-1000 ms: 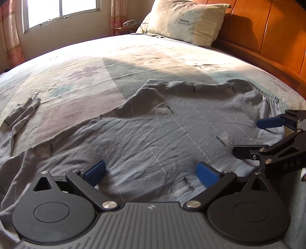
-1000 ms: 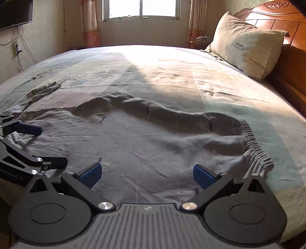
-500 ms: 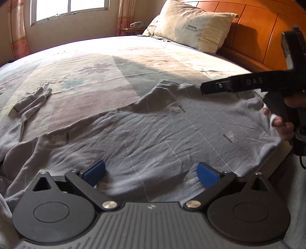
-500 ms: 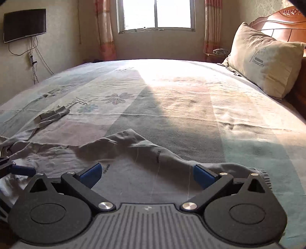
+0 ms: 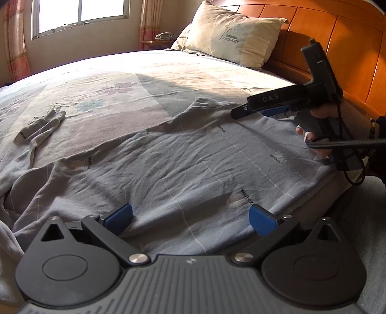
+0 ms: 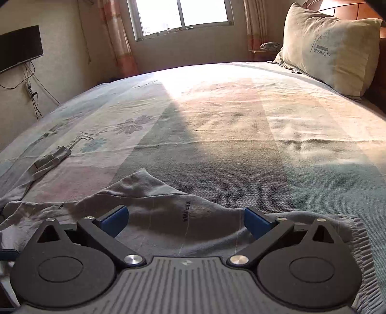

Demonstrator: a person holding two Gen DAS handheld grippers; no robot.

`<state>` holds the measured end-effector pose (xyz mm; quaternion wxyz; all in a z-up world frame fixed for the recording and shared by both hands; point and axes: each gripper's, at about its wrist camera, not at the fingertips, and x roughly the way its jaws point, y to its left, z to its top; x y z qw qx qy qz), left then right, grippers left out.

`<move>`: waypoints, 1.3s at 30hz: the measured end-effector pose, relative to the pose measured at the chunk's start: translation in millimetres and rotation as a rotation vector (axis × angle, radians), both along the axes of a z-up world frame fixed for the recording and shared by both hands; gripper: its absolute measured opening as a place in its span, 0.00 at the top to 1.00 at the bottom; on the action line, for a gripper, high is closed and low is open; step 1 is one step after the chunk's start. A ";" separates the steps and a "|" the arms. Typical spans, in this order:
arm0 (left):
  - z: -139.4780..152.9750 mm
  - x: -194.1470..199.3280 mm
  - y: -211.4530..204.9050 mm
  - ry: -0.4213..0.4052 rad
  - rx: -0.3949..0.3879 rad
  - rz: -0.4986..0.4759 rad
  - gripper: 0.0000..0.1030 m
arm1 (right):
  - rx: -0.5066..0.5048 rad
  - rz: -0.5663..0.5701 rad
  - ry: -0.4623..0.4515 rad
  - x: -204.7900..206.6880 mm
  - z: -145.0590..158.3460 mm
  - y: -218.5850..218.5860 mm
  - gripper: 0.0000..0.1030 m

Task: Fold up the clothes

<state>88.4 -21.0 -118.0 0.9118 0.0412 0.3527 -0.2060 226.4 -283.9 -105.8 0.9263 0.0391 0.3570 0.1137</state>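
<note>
While the grey trousers (image 5: 193,164) lie spread and wrinkled across the lower half of the frame on the patterned bed (image 5: 135,79), the left tool (image 5: 190,218) hangs over them, fingers spread wide and holding nothing. The right tool (image 6: 185,217) is likewise spread and empty, low over the trousers' upper edge, elastic waistband (image 6: 359,244) at lower right. A pillow (image 5: 231,33) sits upper right against the wooden headboard (image 5: 337,36).

A cream pillow (image 5: 231,36) printed "DREAMCITY" leans against an orange wooden headboard (image 5: 337,41) at two o'clock of a bed covered by a floral-patterned sheet (image 5: 115,96). A sunlit window (image 6: 183,17) flanked by striped curtains (image 6: 115,36) stands at twelve o'clock; a wall-mounted television (image 6: 20,47) hangs at ten o'clock, cables dangling beneath.
</note>
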 end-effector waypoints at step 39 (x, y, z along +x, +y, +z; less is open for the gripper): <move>12.4 6.0 -23.2 -0.080 0.031 -0.001 0.01 | -0.124 -0.022 -0.031 -179.8 -5.3 9.8 0.00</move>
